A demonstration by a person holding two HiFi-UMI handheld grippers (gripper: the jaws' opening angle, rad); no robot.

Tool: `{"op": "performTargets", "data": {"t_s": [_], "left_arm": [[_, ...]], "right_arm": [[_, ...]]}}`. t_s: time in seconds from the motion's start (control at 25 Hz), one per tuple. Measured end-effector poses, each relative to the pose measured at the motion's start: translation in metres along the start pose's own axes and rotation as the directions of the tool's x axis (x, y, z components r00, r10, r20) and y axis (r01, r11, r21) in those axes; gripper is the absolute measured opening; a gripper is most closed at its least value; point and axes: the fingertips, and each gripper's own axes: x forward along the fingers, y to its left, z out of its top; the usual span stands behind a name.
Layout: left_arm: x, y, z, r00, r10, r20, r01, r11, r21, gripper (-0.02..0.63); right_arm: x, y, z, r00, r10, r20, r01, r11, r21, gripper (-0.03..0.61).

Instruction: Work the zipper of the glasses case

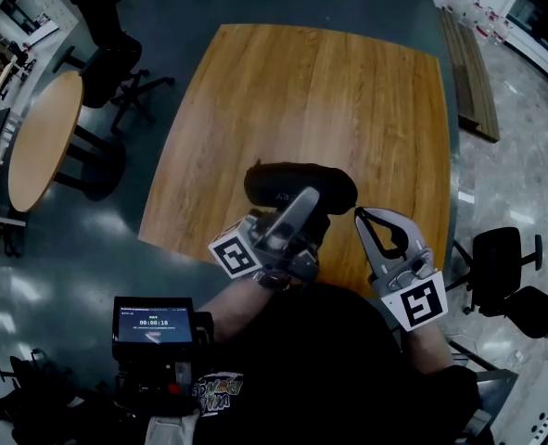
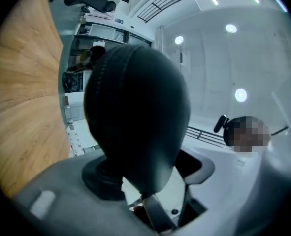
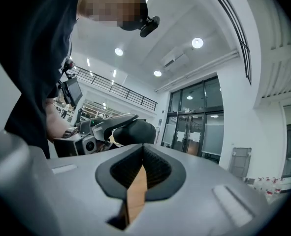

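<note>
The black glasses case (image 1: 297,184) hangs above the near edge of the wooden table (image 1: 320,91). My left gripper (image 1: 303,209) is shut on it with the jaws spread wide and tilted upward. In the left gripper view the case (image 2: 135,112) stands end-on between the two jaws and fills the middle; no zipper pull shows there. My right gripper (image 1: 361,216) sits just right of the case, shut and empty, pointing level. From the right gripper view, its closed jaws (image 3: 143,149) point towards the case (image 3: 134,131) and the left gripper (image 3: 106,126) holding it.
A round wooden table (image 1: 42,137) and black office chairs (image 1: 111,63) stand to the left. Another black chair (image 1: 505,267) is at the right. A small device with a lit screen (image 1: 153,323) sits near my left forearm. A long wooden bench (image 1: 468,72) stands at the far right.
</note>
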Motion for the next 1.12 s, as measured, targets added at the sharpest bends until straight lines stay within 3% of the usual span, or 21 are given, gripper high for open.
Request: {"op": "performTargets", "data": {"t_s": [0.16,0.28,0.36,0.44,0.56,0.64,0.92,1.12], "left_arm": [[0.008,-0.021,-0.008,0.990,-0.077,-0.115,0.087,0.993,0.080,0.292],[0.011,-0.022,-0.001,0.994,-0.056,-0.093,0.065,0.993,0.096,0.292],[0.009,-0.012,0.005,1.000,-0.002,-0.021,0.003,1.000,0.027,0.284],[0.005,0.001,0.008,0.998,0.054,0.043,-0.050,0.994,-0.094,0.279],[-0.001,0.018,0.008,0.984,0.130,0.118,-0.090,0.950,-0.299,0.278],[-0.004,0.025,0.008,0.976,0.163,0.145,-0.096,0.919,-0.382,0.278],[-0.009,0.032,0.005,0.967,0.195,0.162,-0.090,0.862,-0.498,0.279],[-0.009,0.031,0.008,0.956,0.229,0.184,-0.119,0.873,-0.473,0.279]], "right_arm": [[-0.005,-0.001,0.008,0.999,0.029,0.037,-0.029,0.999,0.015,0.004],[-0.003,0.003,0.014,0.997,0.058,0.059,-0.059,0.998,0.022,0.003],[0.000,0.006,0.015,0.998,0.048,0.045,-0.047,0.999,-0.022,0.003],[0.001,0.005,0.013,1.000,0.013,0.018,-0.011,0.996,-0.090,0.003],[0.001,0.004,0.013,1.000,-0.002,0.002,0.002,0.987,-0.161,0.005],[0.002,0.004,0.013,1.000,0.008,-0.003,-0.009,0.984,-0.180,0.008],[0.007,0.007,0.013,1.000,0.025,-0.010,-0.026,0.973,-0.231,0.004],[0.008,0.006,0.012,1.000,-0.005,-0.020,0.000,0.967,-0.254,0.006]]}}
